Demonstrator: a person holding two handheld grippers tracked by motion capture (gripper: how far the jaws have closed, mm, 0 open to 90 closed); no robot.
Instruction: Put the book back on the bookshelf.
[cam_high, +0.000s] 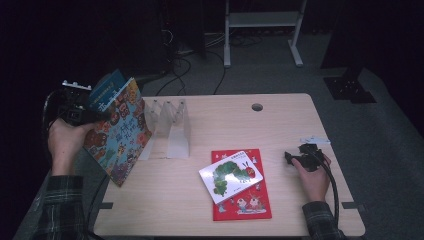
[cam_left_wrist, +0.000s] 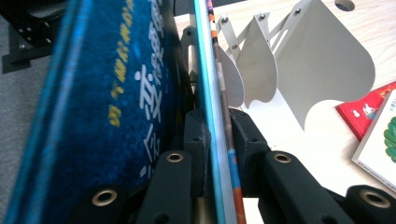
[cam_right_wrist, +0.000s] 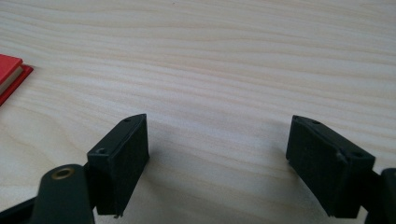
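Books in play: left gripper (cam_high: 92, 116) clamped on a thin colourful book (cam_high: 120, 132), jaws pinching its edge. A blue book (cam_high: 107, 90) sits against it on the far side; can't tell if it's gripped too. Book is tilted up off the table (cam_high: 290, 125) at its left edge, just beside the white rack (cam_high: 172, 127). Prob. held by the edge and upright so it can drop into a rack slot — my guess. Rack dividers stand empty.

Right gripper (cam_high: 295, 159) rests low at table's right, jaws apart, nothing between them; looks parked, out of the way. Red book (cam_high: 247, 202) lies flat mid-table w/ a white caterpillar book (cam_high: 231, 175) on top, askew; likely waiting their turn.

View diffs:
- Left gripper view: pads (cam_left_wrist: 196, 140) squeezing the thin book (cam_left_wrist: 219, 135) edge-on, blue cover (cam_left_wrist: 112, 107) at left outside the pad, rack fins (cam_left_wrist: 322, 60) close ahead. The high view can't resolve that pinch
- Right gripper view: open jaws over bare wood, red book corner (cam_right_wrist: 11, 74) at left
- High view: overall layout, both hands
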